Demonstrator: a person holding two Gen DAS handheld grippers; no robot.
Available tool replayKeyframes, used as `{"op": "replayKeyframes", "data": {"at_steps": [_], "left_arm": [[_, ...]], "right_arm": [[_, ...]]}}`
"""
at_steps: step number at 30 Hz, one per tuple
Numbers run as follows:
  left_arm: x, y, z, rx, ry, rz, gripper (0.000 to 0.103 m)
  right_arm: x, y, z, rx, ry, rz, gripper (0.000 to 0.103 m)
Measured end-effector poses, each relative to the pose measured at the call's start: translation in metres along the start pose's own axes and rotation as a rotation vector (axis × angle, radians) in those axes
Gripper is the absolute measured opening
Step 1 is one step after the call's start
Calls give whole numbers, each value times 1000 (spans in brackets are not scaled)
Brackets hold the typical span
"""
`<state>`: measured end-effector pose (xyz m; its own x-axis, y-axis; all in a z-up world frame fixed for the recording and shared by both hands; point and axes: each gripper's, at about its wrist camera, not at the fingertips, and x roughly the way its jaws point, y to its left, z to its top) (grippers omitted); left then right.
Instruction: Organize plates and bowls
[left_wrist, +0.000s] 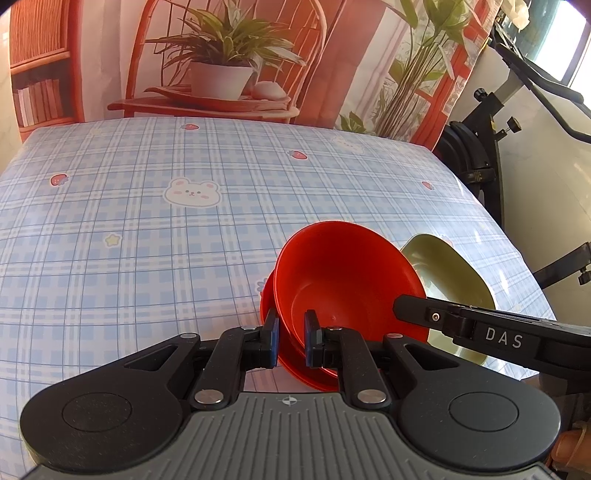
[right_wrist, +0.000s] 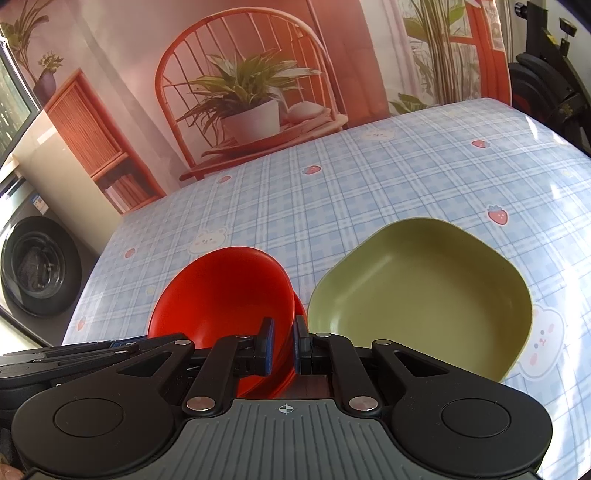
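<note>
Two red bowls sit nested and tipped on the blue checked tablecloth (left_wrist: 147, 240). The upper red bowl (left_wrist: 343, 273) (right_wrist: 225, 295) leans inside the lower red bowl (left_wrist: 314, 384) (right_wrist: 301, 310). My left gripper (left_wrist: 291, 338) is shut on the upper bowl's near rim. It shows side-on in the right wrist view (right_wrist: 144, 341), at the bowls' left edge. My right gripper (right_wrist: 282, 345) is shut on the red rims at their right side, and I cannot tell which rim it pinches. Its tip (left_wrist: 400, 308) crosses the bowl's right edge. A green square plate (left_wrist: 454, 273) (right_wrist: 424, 295) lies flat just right of the bowls.
The table's right edge (left_wrist: 517, 266) runs close behind the green plate, with a black exercise machine (left_wrist: 480, 147) beyond it. A washing machine (right_wrist: 37, 266) stands off the table's left side. A printed backdrop (right_wrist: 258, 92) hangs behind the far edge.
</note>
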<state>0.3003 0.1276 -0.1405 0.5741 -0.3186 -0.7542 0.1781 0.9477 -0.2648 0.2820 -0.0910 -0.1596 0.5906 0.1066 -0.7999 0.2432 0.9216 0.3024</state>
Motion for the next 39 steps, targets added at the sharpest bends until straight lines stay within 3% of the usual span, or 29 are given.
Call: {"op": "replayKeyframes", "data": {"at_steps": [16,27,39], "left_arm": [[-1,2,1,-2,-1,4,14],[-3,7,4,-33,-13,6,15],[8,11,2,-83,14,9,19]], "right_arm": [[1,-1,-1,1,2,-2,9],[-5,5,-7,-59,-7,-19,17],[-3,1,-16,-27,45,8,18]]}}
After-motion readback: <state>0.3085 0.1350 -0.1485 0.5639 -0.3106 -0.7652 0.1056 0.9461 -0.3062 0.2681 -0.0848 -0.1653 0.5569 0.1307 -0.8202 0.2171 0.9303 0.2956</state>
